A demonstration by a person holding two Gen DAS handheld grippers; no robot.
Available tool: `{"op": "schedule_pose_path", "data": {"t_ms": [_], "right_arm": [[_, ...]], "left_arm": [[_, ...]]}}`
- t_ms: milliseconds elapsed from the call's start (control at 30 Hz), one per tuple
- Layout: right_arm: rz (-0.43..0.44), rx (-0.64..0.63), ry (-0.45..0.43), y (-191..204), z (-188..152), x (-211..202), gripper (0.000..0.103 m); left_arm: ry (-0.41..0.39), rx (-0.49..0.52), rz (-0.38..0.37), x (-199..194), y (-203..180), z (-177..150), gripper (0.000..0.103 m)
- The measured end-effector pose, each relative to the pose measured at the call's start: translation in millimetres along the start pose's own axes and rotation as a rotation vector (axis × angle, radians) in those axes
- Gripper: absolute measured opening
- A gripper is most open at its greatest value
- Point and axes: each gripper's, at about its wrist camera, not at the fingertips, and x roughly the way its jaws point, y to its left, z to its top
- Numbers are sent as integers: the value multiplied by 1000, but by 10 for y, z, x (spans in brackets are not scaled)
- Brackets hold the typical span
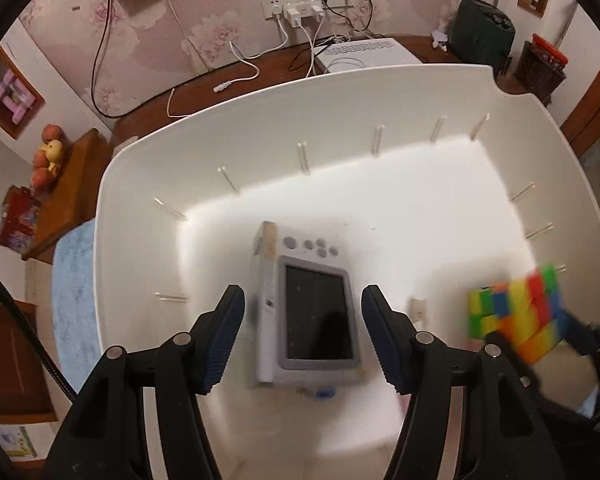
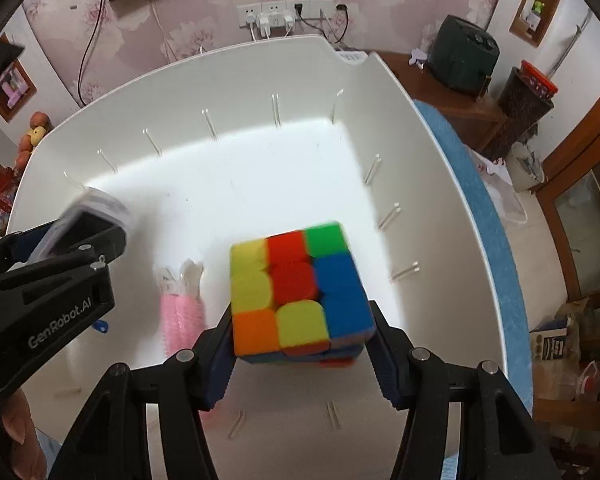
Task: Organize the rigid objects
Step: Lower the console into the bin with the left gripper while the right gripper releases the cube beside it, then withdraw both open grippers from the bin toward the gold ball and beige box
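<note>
A white bin with slotted walls fills both views, its floor mostly bare toward the far wall, with free room along the back and right sides. The rim dips at one far corner.

The left hand-held gripper points steeply down into the bin, its jaws standing apart on either side of a grey gadget with a dark screen; the pads look just clear of its sides (motion blur makes contact hard to judge). In the right wrist view the same gadget shows only as a blurred end past the left gripper's body.

The right hand-held gripper has a colour cube clamped between its pads, low inside the bin toward the right wall. The left wrist view catches that cube at its right edge.

Only the right wrist view shows a pink brush lying on the bin floor between the two grippers. A blue towel lies under the bin.
</note>
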Motion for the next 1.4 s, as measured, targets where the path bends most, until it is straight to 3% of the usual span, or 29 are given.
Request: {"op": "schedule_pose_path", "data": {"t_ms": [67, 167, 667, 1033, 1400], "right_arm": [[10, -7, 6, 13, -12, -23, 64], [8, -26, -19, 31, -65, -132, 72], [105, -68, -159, 28, -416, -941, 73], [176, -139, -248, -63, -907, -1752, 73], [229, -205, -315, -357, -1437, -2221, 73]], "left_arm": [[-4, -15, -21, -39, 8, -12, 78], [-10, -29, -38, -114, 42, -31, 79], [-156, -83, -19, -1113, 366, -484, 79], [-213, -155, 1, -1872, 553, -1293, 79], [-213, -205, 21, -2095, 493, -2082, 79]]}}
